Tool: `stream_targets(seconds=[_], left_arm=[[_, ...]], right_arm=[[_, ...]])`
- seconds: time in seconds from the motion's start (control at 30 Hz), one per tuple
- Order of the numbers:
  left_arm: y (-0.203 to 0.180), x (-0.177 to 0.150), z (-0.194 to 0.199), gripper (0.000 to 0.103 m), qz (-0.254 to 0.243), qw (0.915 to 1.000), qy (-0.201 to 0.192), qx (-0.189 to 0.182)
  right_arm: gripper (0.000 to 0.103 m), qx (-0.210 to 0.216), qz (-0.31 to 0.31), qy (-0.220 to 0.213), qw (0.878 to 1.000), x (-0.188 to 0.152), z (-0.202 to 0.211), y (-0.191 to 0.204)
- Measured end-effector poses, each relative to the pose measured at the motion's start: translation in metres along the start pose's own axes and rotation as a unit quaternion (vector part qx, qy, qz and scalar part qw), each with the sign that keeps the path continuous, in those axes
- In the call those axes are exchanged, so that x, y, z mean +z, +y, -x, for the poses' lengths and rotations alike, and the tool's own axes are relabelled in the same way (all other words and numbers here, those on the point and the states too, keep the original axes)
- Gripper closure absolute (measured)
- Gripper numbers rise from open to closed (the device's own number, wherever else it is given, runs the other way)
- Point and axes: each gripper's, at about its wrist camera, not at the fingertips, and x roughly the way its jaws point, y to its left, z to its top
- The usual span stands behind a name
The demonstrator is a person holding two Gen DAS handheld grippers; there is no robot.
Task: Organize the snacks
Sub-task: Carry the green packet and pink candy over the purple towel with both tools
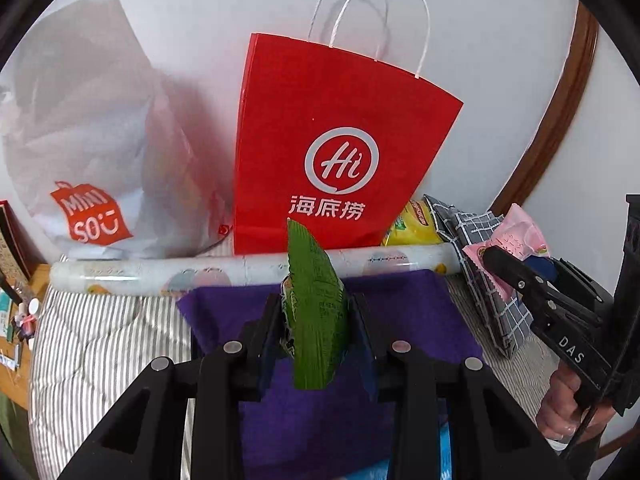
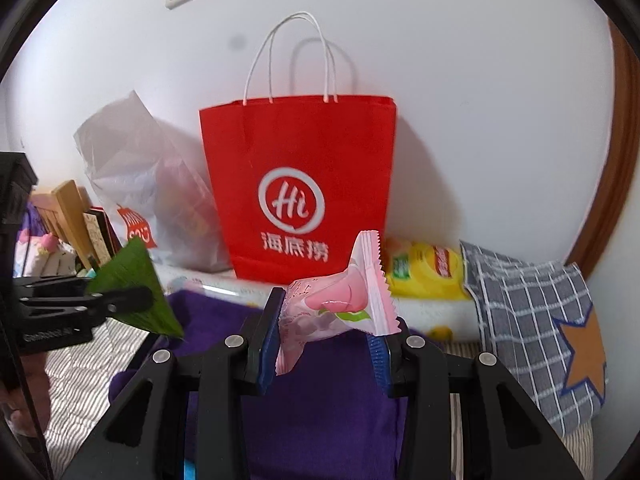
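Observation:
My left gripper [image 1: 316,312] is shut on a green snack packet [image 1: 314,304], held upright above a purple cloth [image 1: 400,304]. That packet [image 2: 136,292] and the left gripper [image 2: 132,300] also show at the left of the right wrist view. My right gripper [image 2: 326,324] is shut on a pink snack packet [image 2: 340,308] over the same purple cloth [image 2: 320,400]. In the left wrist view the pink packet [image 1: 516,240] and right gripper [image 1: 496,258] sit at the far right. A red paper bag [image 1: 336,144] with white handles stands open against the wall, straight ahead of both grippers [image 2: 300,184].
A white plastic shopping bag [image 1: 92,152] leans left of the red one. A rolled printed sheet [image 1: 224,270] lies across the bed before the bags. A yellow snack pack [image 2: 428,268] and a checked grey pillow [image 2: 532,320] lie at the right. Striped bedding [image 1: 92,344] covers the left.

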Motion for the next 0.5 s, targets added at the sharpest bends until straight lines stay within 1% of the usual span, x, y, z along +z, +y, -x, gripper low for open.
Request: stream_targets(seconds=[0.07, 0.13, 0.17, 0.23, 0.33, 0.4, 0.5], left_arm=[[0.001, 0.001, -0.008, 0.071, -0.005, 1.0, 0.003, 0.005], [0.003, 0.001, -0.016, 0.071, -0.013, 0.9998, 0.01, 0.007], [0.006, 0.0, -0.022, 0.071, -0.016, 0.9997, 0.015, 0.01], [0.009, -0.001, -0.035, 0.071, -0.018, 0.9991, 0.032, 0.02], [0.016, -0.003, -0.046, 0.071, -0.021, 0.9981, 0.049, 0.032], [0.024, -0.004, -0.053, 0.071, -0.012, 0.9972, 0.059, 0.045], [0.034, -0.005, -0.061, 0.071, 0.005, 0.9966, 0.073, 0.037]], right_arm=[[0.064, 0.005, 0.007, 0.004, 1.0, -0.003, -0.009, -0.002], [0.064, 0.011, 0.006, 0.018, 1.0, -0.01, -0.021, -0.006], [0.064, 0.018, 0.004, 0.035, 0.999, -0.016, -0.033, -0.009], [0.064, 0.017, 0.011, 0.064, 0.998, -0.021, -0.051, -0.009], [0.064, 0.022, 0.02, 0.088, 0.996, -0.029, -0.069, -0.012], [0.064, 0.031, 0.023, 0.109, 0.993, -0.033, -0.078, -0.015], [0.064, 0.037, 0.011, 0.128, 0.991, -0.039, -0.09, -0.022]])
